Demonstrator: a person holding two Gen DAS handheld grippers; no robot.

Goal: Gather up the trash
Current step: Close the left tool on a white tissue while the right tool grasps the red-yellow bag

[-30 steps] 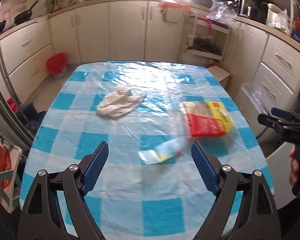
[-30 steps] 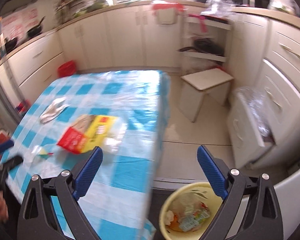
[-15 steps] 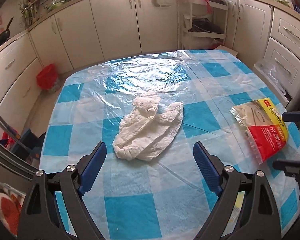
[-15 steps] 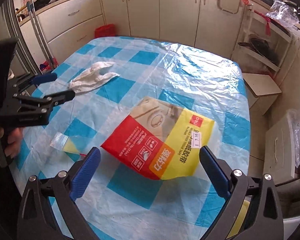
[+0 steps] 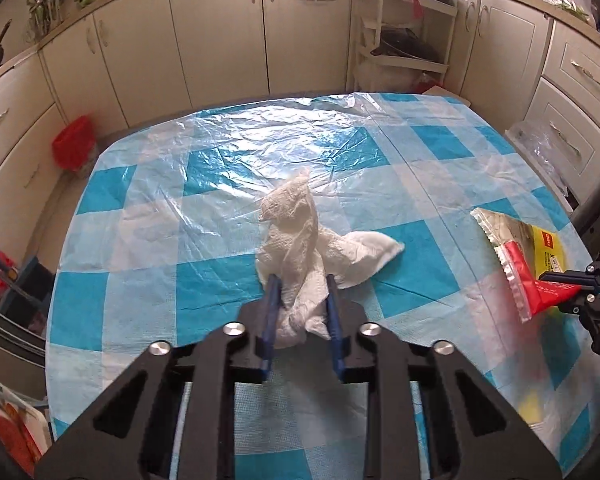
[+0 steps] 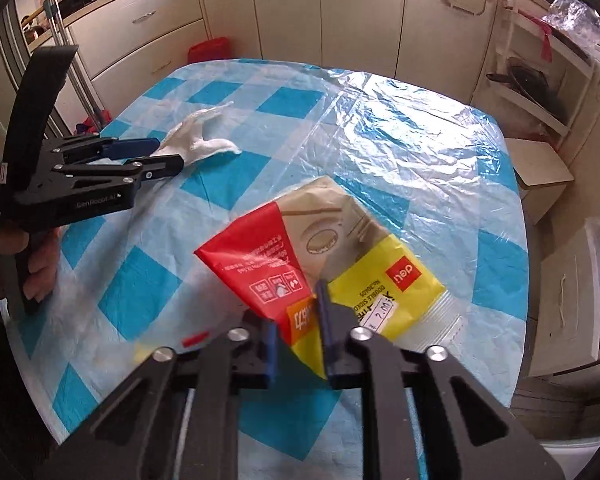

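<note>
Trash is in both grips: the left gripper [image 5: 300, 280] is clamped on the crumpled white paper towel [image 5: 304, 240] mid-table, and the right gripper [image 6: 300, 312] pinches a corner of the red-and-yellow packet [image 6: 320, 256] near the table's right edge. Lift both straight up off the checked tablecloth [image 5: 140, 240], jaws tight, since that corner pinch looks likely to slip.

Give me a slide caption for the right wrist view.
Right claw grips the red-and-yellow packet over the checked table; left claw clamps crumpled tissue.
</note>
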